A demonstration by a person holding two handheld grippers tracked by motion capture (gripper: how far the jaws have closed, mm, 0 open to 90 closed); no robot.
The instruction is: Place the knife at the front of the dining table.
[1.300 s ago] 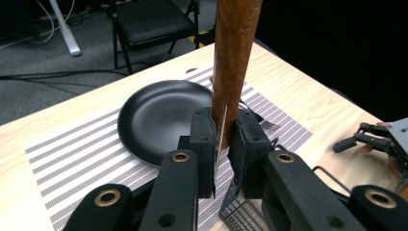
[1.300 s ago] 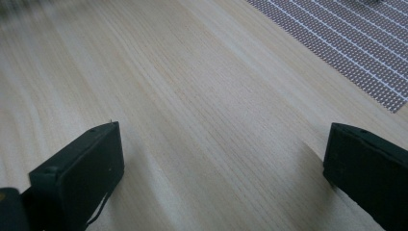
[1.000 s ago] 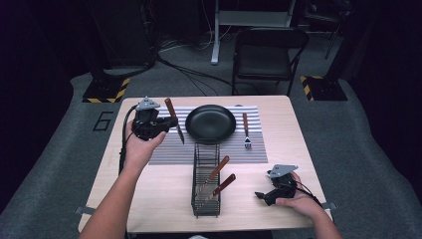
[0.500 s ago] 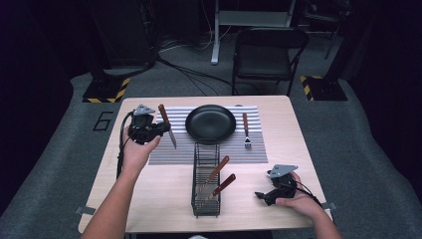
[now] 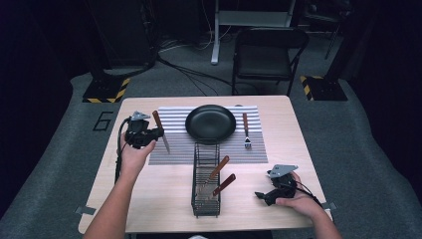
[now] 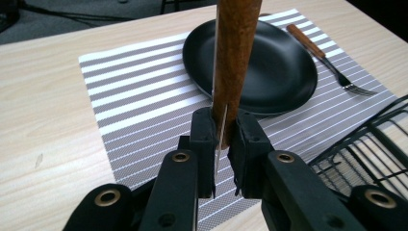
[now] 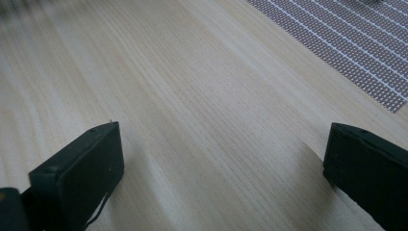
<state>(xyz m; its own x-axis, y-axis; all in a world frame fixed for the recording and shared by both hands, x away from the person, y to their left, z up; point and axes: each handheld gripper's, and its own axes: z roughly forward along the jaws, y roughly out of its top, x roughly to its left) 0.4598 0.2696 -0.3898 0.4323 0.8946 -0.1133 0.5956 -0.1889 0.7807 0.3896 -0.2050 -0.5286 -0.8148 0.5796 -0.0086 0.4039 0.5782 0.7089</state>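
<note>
My left gripper (image 5: 155, 132) (image 6: 222, 144) is shut on a knife (image 5: 160, 131) (image 6: 233, 57) with a brown wooden handle, held over the left part of the striped placemat (image 5: 176, 130) (image 6: 139, 91). The handle points up and back, the blade down and forward. To its right a black plate (image 5: 210, 123) (image 6: 274, 72) sits on the mat. A fork (image 5: 246, 130) (image 6: 325, 60) with a wooden handle lies right of the plate. Low over the bare wood at the front right, my right gripper (image 5: 264, 195) (image 7: 223, 178) stands open with nothing between its jaws.
A black wire rack (image 5: 205, 180) (image 6: 370, 154) stands at the front middle of the wooden table (image 5: 164, 199) with two wooden-handled utensils (image 5: 219, 175) in it. A black chair (image 5: 268, 50) stands behind the table.
My left gripper has come down and to the left with the knife, toward the left part of the placemat. The right gripper has kept still.
</note>
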